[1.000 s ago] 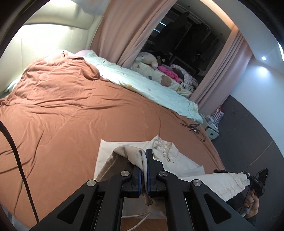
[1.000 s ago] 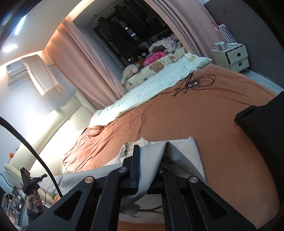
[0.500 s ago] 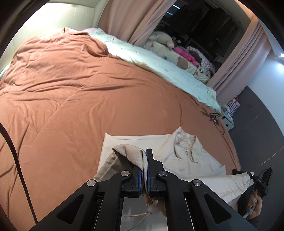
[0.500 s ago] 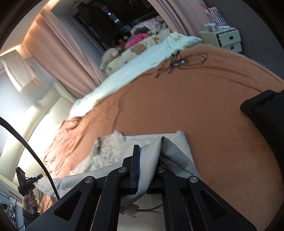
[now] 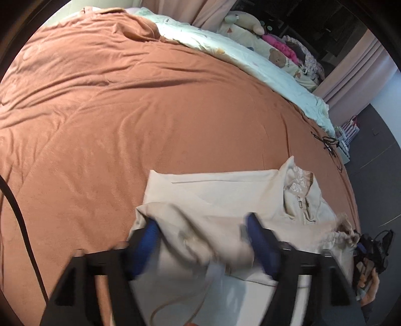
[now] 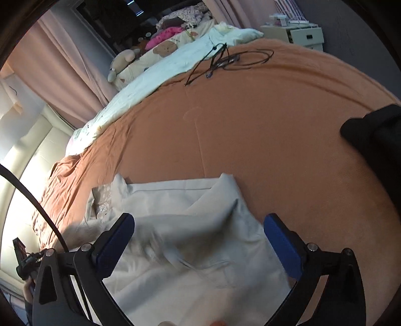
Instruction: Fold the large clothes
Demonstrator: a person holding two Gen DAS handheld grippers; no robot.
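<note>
Now both claws have just been opening: the left claw [image 5: 200, 240] and right claw [image 6: 198, 240] stand wide, each letting go of the cream garment [image 5: 225, 190], which lies on the brown bedspread [image 5: 125, 100], 1 fold likely laid.

Garment [image 5: 225, 195] lying on the bedspread [image 5: 125, 112] at the near edge of the bed, collar [image 5: 298, 183] toward the right in the left wrist view. A quilt [image 5: 250, 50] runs along the far side, with stuffed toys [image 5: 245, 21] behind it and cables [image 6: 225, 60] on the bedspread beside it. In the right wrist view a nightstand [image 6: 305, 36] stands beyond the bed's far right corner
</note>
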